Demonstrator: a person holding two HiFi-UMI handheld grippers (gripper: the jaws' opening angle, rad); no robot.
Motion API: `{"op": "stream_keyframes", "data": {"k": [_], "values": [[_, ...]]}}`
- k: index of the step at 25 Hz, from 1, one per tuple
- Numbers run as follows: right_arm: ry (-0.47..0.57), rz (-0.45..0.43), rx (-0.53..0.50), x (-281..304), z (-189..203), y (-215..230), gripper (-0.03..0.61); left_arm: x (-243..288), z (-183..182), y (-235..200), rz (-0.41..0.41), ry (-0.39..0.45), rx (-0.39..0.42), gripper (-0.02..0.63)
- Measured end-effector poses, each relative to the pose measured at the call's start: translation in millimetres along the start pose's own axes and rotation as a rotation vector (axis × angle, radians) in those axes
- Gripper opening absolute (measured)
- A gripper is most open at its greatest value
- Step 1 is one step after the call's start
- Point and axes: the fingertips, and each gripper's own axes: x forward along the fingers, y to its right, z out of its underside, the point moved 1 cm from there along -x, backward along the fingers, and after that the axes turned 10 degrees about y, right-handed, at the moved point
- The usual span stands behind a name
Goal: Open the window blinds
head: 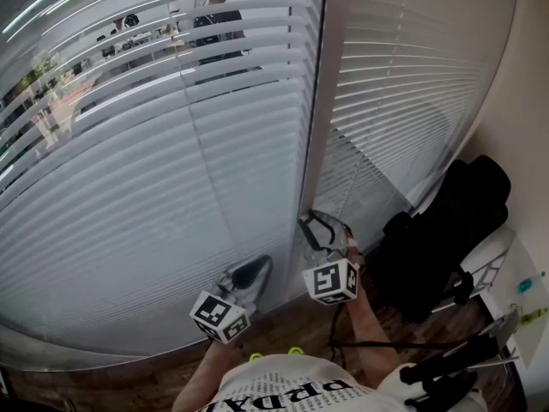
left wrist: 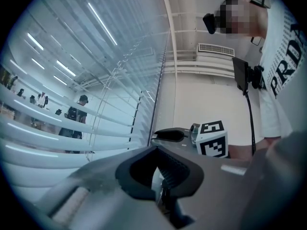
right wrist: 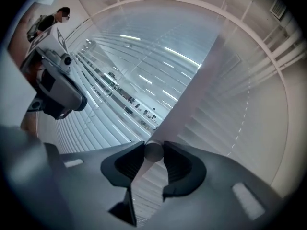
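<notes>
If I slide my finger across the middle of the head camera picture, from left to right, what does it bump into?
Left blind → white window post → right blind → black bag → wall.

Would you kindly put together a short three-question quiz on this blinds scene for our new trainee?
1. True or false: the right tool grips the tilt wand.
2. The blind showing people through its slats hangs: A, left of the wand; B, right of the wand.
3. Fill in: the left tool carries a cube with square ____.
Key: 1 true; 2 A; 3 markers.
</notes>
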Motion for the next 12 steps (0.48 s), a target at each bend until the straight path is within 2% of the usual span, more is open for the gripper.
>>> {"op": "stream_keyframes", "data": {"k": [8, 12], "values": [[0.007, 0.030, 0.165, -1.1, 2.8, 2.0, 0.133, -0.5, 2.6, -0.5, -0.002, -0.002, 0.000, -0.008], [0.019, 0.045, 0.288, -1.3, -0.1, 6.4, 0.133, -0.2, -0.8, 0.7, 0.000, -0.005, -0.001, -0.008]]}}
